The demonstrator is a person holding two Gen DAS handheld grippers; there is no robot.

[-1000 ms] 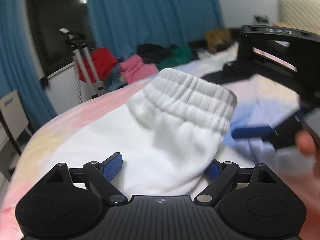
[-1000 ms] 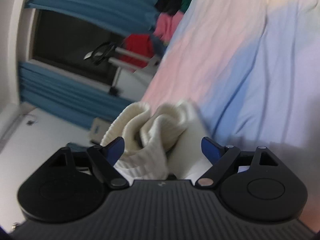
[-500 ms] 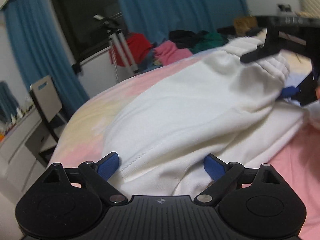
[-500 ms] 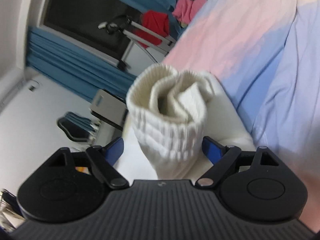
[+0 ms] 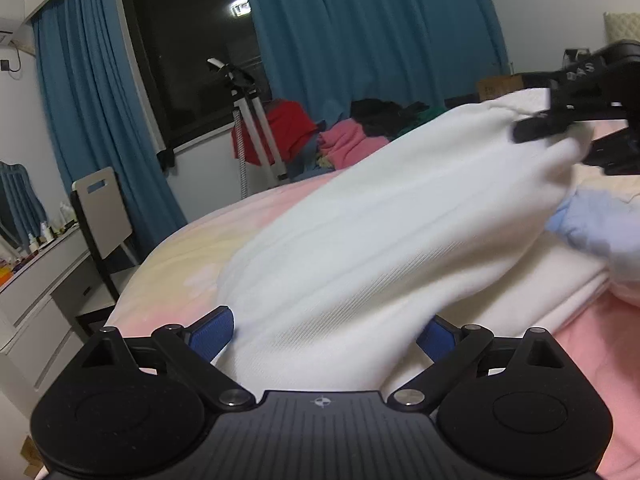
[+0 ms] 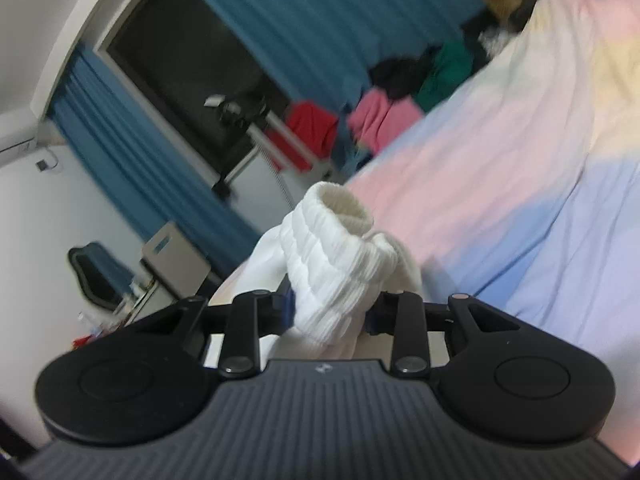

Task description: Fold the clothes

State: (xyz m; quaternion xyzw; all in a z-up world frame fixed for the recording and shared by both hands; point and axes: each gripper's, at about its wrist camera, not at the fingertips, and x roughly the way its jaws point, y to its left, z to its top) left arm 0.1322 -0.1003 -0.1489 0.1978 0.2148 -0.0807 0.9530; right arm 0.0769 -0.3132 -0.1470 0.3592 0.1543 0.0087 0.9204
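A white sweatshirt [image 5: 360, 248] lies on the pastel bed sheet [image 5: 180, 256]. Its sleeve stretches from my left gripper [image 5: 324, 334] up to the right. My left gripper is open, its blue pads [image 5: 210, 334] standing either side of the sleeve's lower part. My right gripper [image 6: 330, 314] is shut on the sleeve's ribbed cuff [image 6: 332, 248] and holds it lifted above the bed. The right gripper also shows at the right edge of the left wrist view [image 5: 576, 120].
A heap of pink, red, black and green clothes [image 5: 352, 136] lies at the far end of the bed. A tripod [image 5: 248, 120], a chair [image 5: 104, 216] and a desk [image 5: 36, 280] stand to the left by the blue curtains. The sheet [image 6: 520, 184] stretches to the right.
My right gripper has shut on the cuff and pulled it up and to the right, stretching the sleeve out. My left gripper has stayed open around the sleeve.
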